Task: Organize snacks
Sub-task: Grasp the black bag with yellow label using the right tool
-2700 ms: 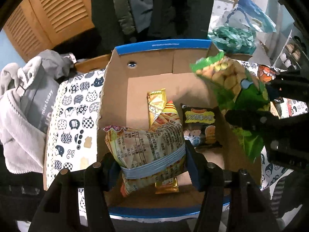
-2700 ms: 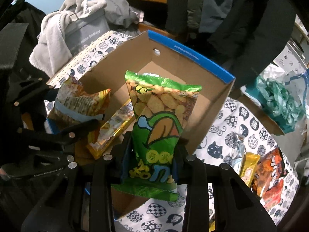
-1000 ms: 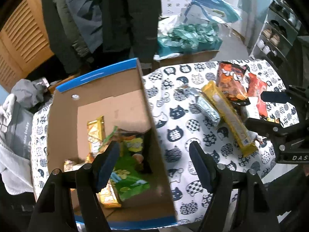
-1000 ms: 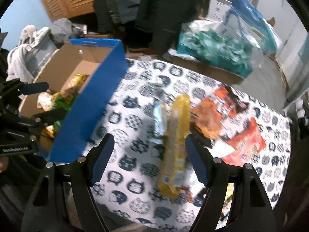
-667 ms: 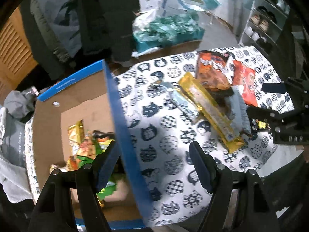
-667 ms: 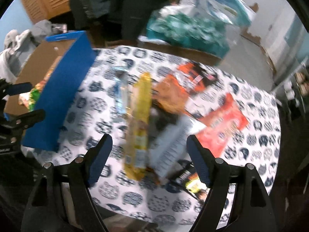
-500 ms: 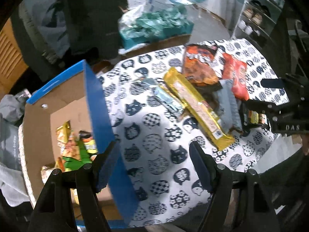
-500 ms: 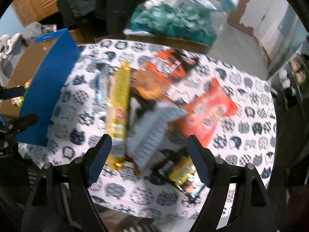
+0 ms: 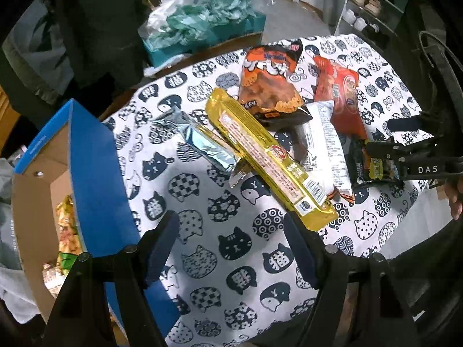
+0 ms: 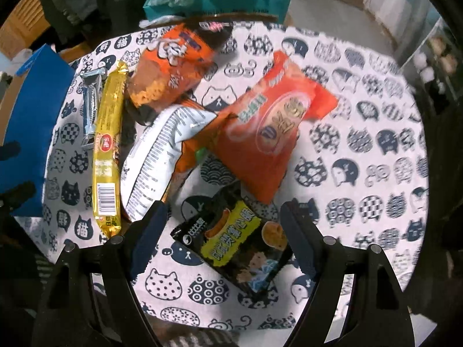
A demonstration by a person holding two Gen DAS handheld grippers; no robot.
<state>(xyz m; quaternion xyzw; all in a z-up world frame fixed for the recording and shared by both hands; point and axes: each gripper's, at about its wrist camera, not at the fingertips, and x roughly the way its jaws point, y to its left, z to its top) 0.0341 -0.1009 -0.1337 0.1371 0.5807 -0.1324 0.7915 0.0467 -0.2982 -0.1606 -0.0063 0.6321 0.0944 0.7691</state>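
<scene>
Since 2.7 s ago both grippers have left the box and let go of their bags: the left gripper [image 9: 231, 243] and the right gripper [image 10: 222, 234] now hang over the cat-print tablecloth [image 9: 202, 260] with jaws wide apart and holding nothing. The blue cardboard box [image 9: 95, 173] stands just left of the left jaws; inside it, several snack bags [image 9: 68, 237] show, partly hidden by its wall. The end of the long yellow packet [image 9: 266, 156] lies just ahead of the left gripper's right finger, with a silver packet [image 9: 202, 144] beside it. Between the right jaws lies the black snack bag [image 10: 237, 240]. Ahead of them are the red bag [image 10: 272, 133], the white bag [image 10: 162, 156] and the orange bag [image 10: 170, 66].
</scene>
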